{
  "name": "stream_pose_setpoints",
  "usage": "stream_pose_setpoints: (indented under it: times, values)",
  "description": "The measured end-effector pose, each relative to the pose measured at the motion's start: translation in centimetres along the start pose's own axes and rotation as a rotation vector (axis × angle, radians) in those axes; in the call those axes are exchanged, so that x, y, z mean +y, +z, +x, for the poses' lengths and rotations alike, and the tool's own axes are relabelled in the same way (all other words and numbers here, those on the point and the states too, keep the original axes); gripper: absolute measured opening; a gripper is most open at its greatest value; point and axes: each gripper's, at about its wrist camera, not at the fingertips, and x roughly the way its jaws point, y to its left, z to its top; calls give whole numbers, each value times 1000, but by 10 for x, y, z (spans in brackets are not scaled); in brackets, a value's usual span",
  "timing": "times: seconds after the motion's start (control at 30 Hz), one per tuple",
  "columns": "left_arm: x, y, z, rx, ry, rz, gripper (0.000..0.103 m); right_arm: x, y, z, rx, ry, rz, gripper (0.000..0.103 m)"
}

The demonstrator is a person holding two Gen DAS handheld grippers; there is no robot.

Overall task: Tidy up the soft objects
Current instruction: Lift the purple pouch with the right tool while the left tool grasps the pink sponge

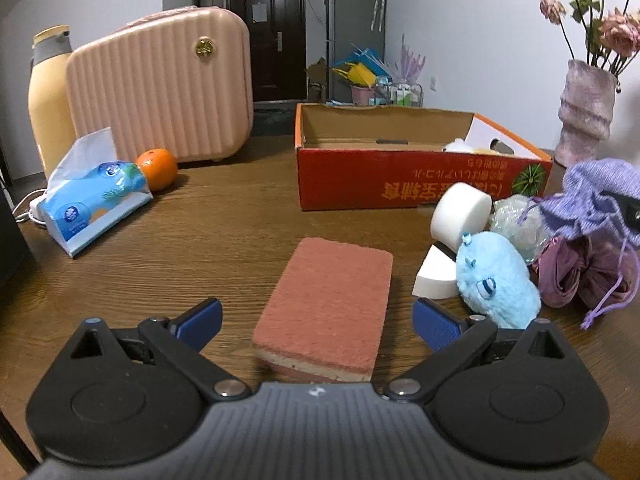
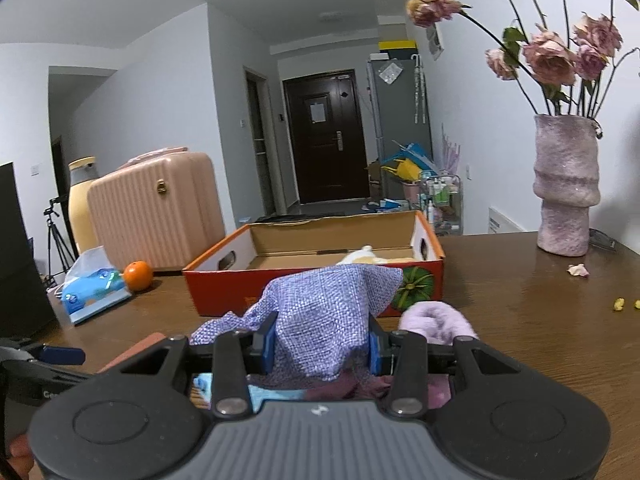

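A: Starting at the left edge of the desk (image 1: 192,240), why are the yellow bottle (image 1: 50,96), the pink ribbed case (image 1: 160,92), the tissue pack (image 1: 94,200) and the orange (image 1: 157,169) all parked over there?

B: My guess is they're not part of the sorting. They sit well apart from the soft pile, with bare wood between.

A: And the left claw (image 1: 316,322)?

B: Its jaws stand wide apart with nothing clamped. The pink sponge (image 1: 328,304) lies flat on the desk between them, and neither blue pad touches it. The claw looks lined up on it, so I'd judge it's the next pick.

A: Behind that?

B: The red cardboard box (image 1: 400,184), open on top, seems to be the collecting place. Something pale and fluffy already lies in its far right corner.

A: Then the heap on the right.

B: A white foam cylinder (image 1: 460,208), a white foam wedge (image 1: 434,276), a blue plush toy (image 1: 496,280), a pale mesh puff (image 1: 520,220) and a mauve cloth bundle (image 1: 580,276), all crowded together, waiting.

A: The right claw (image 2: 320,346)?

B: Clamped on the purple knit pouch (image 2: 328,312), lifted off the desk in front of the box's near wall, presumably bound for it. A lilac fuzzy piece (image 2: 436,320) lies just beyond, and the vase (image 2: 566,188) of dried roses stands far right.
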Motion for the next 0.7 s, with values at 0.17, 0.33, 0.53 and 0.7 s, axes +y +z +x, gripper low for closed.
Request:
stream_pose_setpoints:
  times: [0.17,0.33,0.53,0.7]
  values:
    - [-1,0,14,40,-8,11,103,-10,0,3,0,-20,4,40]
    - [2,1,25,68,-8,20,103,-15,-1,5,2,-37,10,40]
    - [4,1,36,97,-23,27,94,-14,-4,8,8,-43,5,40]
    - [6,0,39,114,-57,16,76,-13,-5,8,6,-43,6,40]
